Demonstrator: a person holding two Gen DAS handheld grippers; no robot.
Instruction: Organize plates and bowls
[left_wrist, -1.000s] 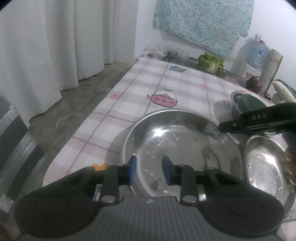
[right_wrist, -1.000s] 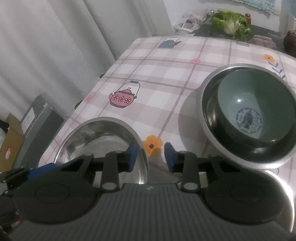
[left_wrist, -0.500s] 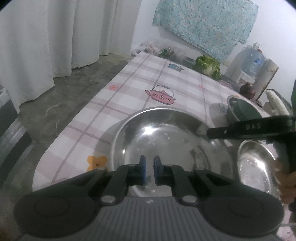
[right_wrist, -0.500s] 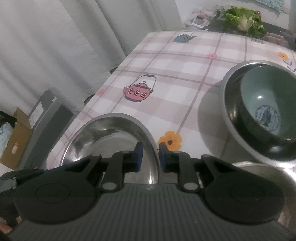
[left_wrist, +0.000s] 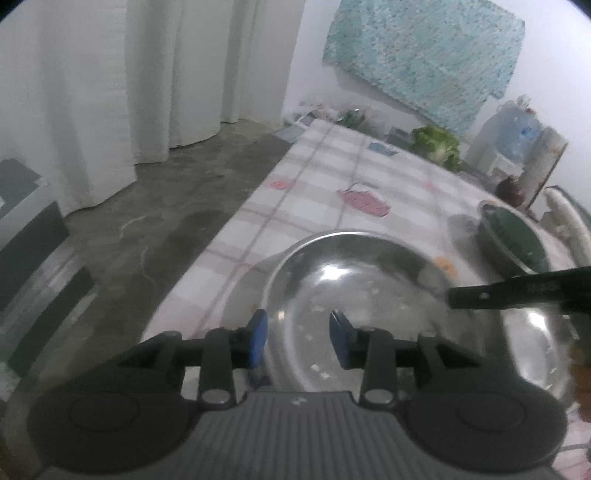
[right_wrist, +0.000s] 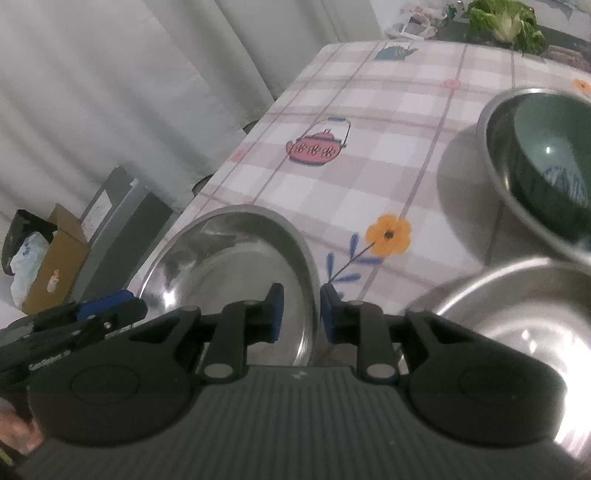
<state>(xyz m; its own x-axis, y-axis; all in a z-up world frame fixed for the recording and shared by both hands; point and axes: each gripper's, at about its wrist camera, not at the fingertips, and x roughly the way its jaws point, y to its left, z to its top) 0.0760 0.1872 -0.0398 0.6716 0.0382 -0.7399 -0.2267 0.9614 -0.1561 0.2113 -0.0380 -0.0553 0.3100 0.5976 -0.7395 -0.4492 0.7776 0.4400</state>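
We had both tools at the large steel bowl (left_wrist: 369, 302), which sat near the corner of the checked surface (right_wrist: 388, 122) closest to us. The left gripper (left_wrist: 298, 341) had its jaws apart, with the bowl's near rim lying between the blue pads but not touched by either, as far as the blurred left view let us judge. The right gripper (right_wrist: 298, 314) straddled the bowl's right-hand rim, one pad inside the wall and one outside; its jaws stood a little apart around the thin edge and did not appear to be pinching it. We judged that taking the bowl from two sides suited its width and slippery wall, since one narrow grip on a rim would let it swing.

Just to the right lay a second steel bowl (right_wrist: 517, 317), its rim close to the first; in the left view the two seemed to overlap, though we could not tell whether they touched. Farther back another steel bowl (right_wrist: 495, 155) already held a green ceramic bowl (right_wrist: 546, 147), so nesting looked like the plan. The nearby second bowl crowded the right gripper's outer finger and could be knocked. A cabbage (right_wrist: 506, 22) at the far end and a water jug (left_wrist: 517, 129) beyond were well clear.
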